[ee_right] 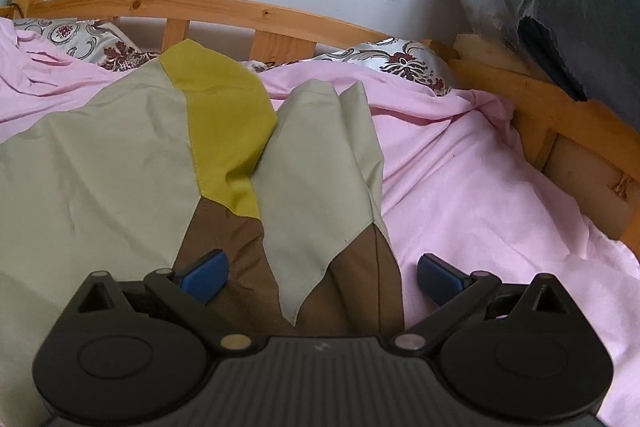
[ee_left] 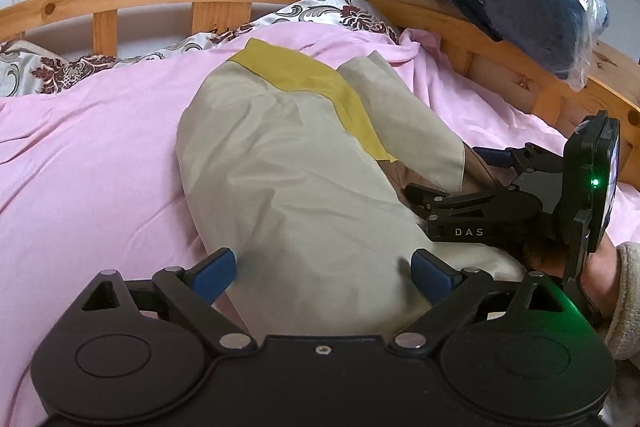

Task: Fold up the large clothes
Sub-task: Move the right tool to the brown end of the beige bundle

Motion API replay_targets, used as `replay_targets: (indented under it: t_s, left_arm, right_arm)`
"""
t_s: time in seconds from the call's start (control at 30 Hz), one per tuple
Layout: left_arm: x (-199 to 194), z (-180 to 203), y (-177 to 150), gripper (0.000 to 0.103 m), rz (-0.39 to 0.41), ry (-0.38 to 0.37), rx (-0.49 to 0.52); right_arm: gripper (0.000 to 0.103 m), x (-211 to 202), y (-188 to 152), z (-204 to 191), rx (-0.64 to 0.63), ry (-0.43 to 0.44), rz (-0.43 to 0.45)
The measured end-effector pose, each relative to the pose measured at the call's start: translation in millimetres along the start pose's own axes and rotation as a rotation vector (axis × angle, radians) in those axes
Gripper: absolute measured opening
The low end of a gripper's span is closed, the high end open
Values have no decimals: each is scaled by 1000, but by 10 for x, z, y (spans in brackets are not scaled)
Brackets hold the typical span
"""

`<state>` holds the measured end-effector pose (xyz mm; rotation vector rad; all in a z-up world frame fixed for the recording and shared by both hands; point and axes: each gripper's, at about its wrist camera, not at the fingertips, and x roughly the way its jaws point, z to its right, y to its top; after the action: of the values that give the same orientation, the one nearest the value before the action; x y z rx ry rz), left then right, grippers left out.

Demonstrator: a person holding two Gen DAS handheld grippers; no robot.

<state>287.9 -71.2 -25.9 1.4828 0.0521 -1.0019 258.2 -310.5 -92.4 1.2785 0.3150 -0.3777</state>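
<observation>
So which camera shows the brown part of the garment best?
The right wrist view: the brown part lies wide between the open right tongs. The left wrist view shows only a sliver behind those tongs.

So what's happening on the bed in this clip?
A person with a handheld gripper in each hand is folding a pale beige garment with yellow and brown panels, laid on a pink bedsheet. The left gripper hovers open at the garment's near edge. The right gripper is open too, its fingers straddling the brown section, gripping nothing. The garment looks partly folded, with one flap lying over the yellow panel.
</observation>
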Motion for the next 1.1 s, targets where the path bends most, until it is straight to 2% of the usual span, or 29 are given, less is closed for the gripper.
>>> replay_targets:
  t_s: [0.2,0.27,0.37,0.47,0.63,0.7,0.8,0.93,1.1]
  left_arm:
    - [9,-8,20,96,-4,1,-21]
    - [-38,-38,21,96,28,-14,-46]
    - [-144,-178,35,97,118,-46,-171]
    - [-134,-328,68,97,134,10,-286]
    - [30,-520,53,97,50,106,-404]
    - [56,-548,30,97,39,86,-424]
    - [102,-506,37,97,10,82,-393]
    - [196,-598,-10,102,-31,67,-446]
    - [205,-620,-20,102,-26,45,-461]
  right_arm:
    - [103,5,0,5,9,3,-1]
    - [103,8,-1,16,14,7,-1]
    - [103,12,-6,34,22,14,-2]
    - [103,9,-8,33,22,13,0]
    - [103,9,-8,31,23,13,-1]
    - [103,9,-9,28,22,13,0]
    - [103,11,-10,29,22,13,-1]
    - [103,9,-10,27,21,11,-1]
    - [103,10,-12,28,22,13,0]
